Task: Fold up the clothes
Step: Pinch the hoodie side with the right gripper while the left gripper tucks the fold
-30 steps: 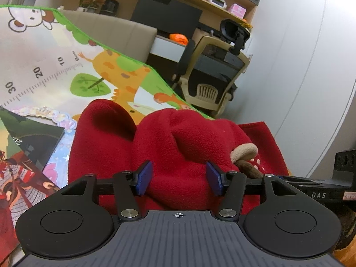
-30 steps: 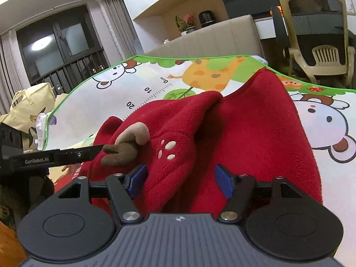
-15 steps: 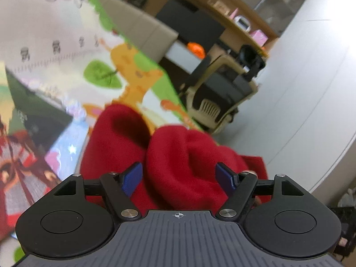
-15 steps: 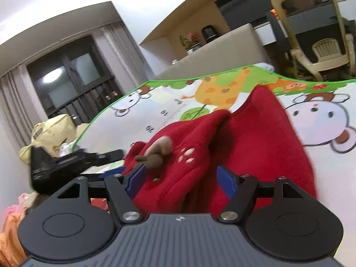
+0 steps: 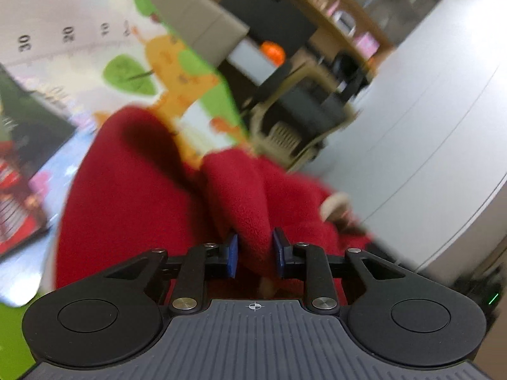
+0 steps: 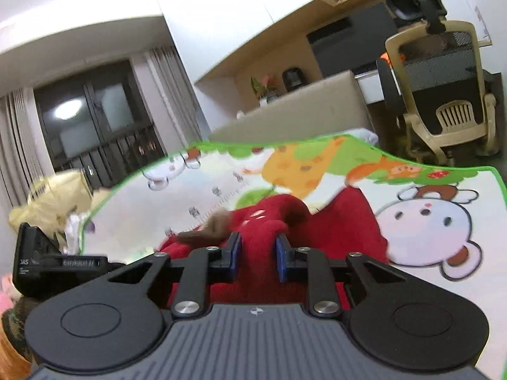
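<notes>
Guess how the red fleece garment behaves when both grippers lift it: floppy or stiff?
Probably floppy: the red fleece garment bunches into soft folds between the left gripper pads. Fuzzy nap likely resists slipping in the right gripper.

Left claw (image 5: 253, 255) pinching red fleece (image 5: 133, 190)

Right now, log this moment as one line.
left hand-held gripper: shut on red fleece garment | right hand-held gripper: shut on it | play mat underneath

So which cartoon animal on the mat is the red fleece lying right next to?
The white cartoon cow with brown ears. The red fleece garment touches it, while the orange giraffe and the small white bears sit farther up the mat.
</notes>
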A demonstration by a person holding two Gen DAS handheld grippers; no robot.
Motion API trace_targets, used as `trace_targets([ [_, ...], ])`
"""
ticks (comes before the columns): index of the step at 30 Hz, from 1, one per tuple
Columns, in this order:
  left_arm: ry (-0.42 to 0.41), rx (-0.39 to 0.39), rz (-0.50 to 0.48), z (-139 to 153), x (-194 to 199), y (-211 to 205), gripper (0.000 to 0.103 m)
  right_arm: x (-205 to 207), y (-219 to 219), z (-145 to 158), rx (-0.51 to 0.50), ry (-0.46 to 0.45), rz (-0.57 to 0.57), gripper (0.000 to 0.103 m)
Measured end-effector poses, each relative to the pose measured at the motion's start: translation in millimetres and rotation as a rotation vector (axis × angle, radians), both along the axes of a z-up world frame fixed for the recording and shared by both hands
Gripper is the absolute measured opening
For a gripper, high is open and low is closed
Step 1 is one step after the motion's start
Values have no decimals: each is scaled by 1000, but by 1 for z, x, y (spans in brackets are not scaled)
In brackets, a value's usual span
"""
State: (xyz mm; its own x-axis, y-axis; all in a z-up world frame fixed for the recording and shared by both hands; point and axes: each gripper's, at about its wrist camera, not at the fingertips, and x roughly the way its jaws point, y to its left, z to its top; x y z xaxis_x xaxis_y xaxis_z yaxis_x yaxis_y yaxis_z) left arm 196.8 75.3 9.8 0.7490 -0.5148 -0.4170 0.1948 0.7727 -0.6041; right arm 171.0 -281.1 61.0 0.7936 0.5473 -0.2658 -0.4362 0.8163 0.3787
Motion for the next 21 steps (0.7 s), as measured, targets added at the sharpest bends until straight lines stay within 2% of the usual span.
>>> trace_targets([
  [1,13,39,5,-5,-3,-2,27,0,4,-7,-33,28,13,22],
  [3,15,68,20,-6,-5,0,30,0,11,-21,-100,84,39,23],
  [5,-19,54,26,4,-7,5,37,-1,19,-36,-161,114,39,24],
  [6,-57,49,24,12,-10,5,41,-3,21,-39,-174,101,36,24],
  [9,-157,-9,3,36,-12,6,46,-4,27,-33,-206,71,43,28],
  [12,-208,-89,-40,47,7,-8,59,-1,35,-32,-244,58,57,38],
  [14,-154,-69,-17,37,35,-17,61,1,40,-31,-269,50,67,48],
  [15,-84,-43,11,24,53,-20,62,2,43,-30,-281,46,71,54],
  [17,63,-54,59,-9,84,-15,62,4,48,-30,-306,38,81,56],
  [18,66,-87,58,-19,92,-9,63,4,48,-31,-315,30,85,57],
  [21,54,-108,47,-12,92,2,62,6,50,-33,-317,27,98,66],
])
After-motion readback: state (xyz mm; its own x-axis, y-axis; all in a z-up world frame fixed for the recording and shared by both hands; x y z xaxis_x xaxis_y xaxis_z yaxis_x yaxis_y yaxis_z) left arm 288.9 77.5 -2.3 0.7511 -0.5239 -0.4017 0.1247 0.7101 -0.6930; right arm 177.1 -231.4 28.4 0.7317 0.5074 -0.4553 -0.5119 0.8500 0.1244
